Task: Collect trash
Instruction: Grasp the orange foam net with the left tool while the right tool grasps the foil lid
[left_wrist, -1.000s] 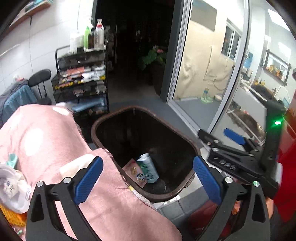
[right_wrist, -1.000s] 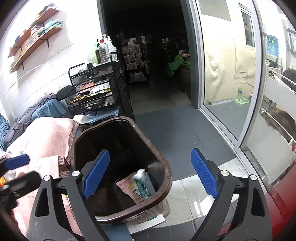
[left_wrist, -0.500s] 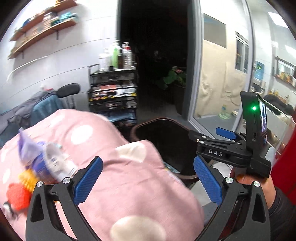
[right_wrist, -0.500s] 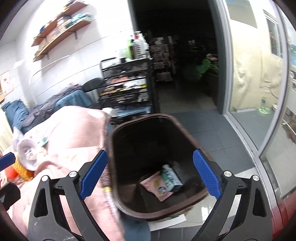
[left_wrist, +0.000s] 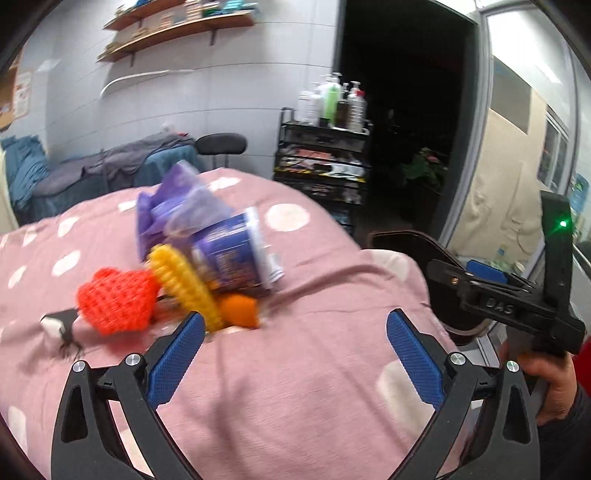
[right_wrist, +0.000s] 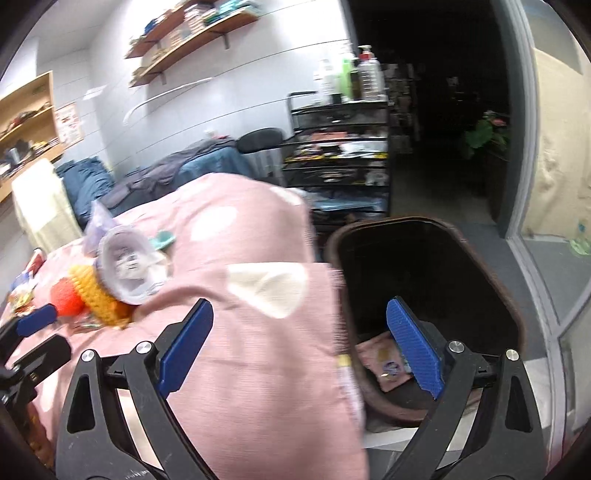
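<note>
Pink cloth with white dots (left_wrist: 295, 369) covers the raised surface that fills the lower half of both wrist views. In the left wrist view, a small dark-and-white scrap (left_wrist: 59, 321) lies at the far left of the cloth. Next to it is a red knitted heart-shaped piece (left_wrist: 116, 301), then a yellow knitted piece (left_wrist: 183, 280) and an orange lump (left_wrist: 238, 310) just beside them. Leaning over these is a purple-labelled plastic cup with a crumpled purple wrapper (left_wrist: 218, 240), blurred. This pile of trash sits just ahead of the left gripper (left_wrist: 293, 350), whose blue-padded jaws stand wide apart with nothing between them; its left pad is nearly at the yellow piece.

Further right, the dark brown plastic bin (left_wrist: 406, 240) shows only its rim past the edge of the cloth. In front of it is the right gripper (left_wrist: 487, 271), seen from the side and held by a hand (left_wrist: 550, 384) at the lower right.

In the right wrist view, the same pile lies at the left on the cloth, with the cup's open mouth facing the camera. The right gripper's jaws are likewise spread wide and empty, one pad over the cloth, the other over the bin's opening. Inside the bin, a pink packet (right_wrist: 384, 363) lies on the bottom.
</note>
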